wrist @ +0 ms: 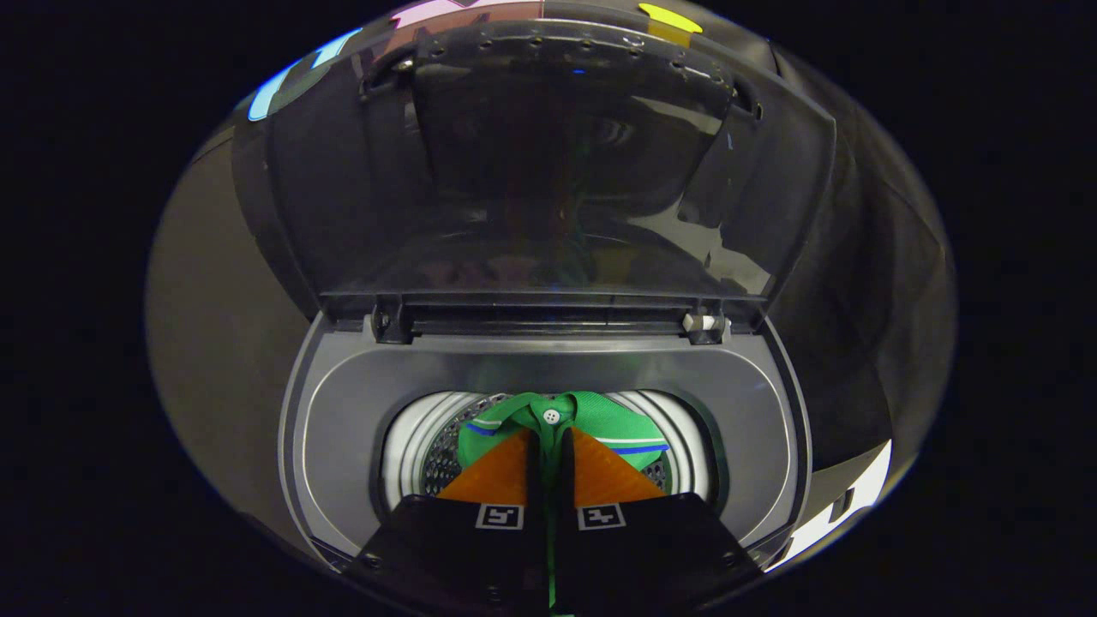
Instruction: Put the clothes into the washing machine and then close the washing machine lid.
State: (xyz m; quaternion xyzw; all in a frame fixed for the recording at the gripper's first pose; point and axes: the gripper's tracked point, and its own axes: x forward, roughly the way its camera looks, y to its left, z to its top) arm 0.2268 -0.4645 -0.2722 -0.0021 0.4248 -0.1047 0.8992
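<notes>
Grey top-loading washing machine (343, 428), lid (548, 171) up; gripper (549, 446) pinched on soft, light green polo shirt (600, 416) at its placket, over drum.

Fingers (524, 467) nearly together, pinching cloth

Gripper (548, 446) clamps green shirt (591, 416) over drum (411, 446).

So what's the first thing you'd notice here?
The bright green shirt, pinched between the orange fingers of the tool, hanging over the washing machine's round drum. Beyond it, the big dark lid stands wide open, shiny with reflections.
</notes>
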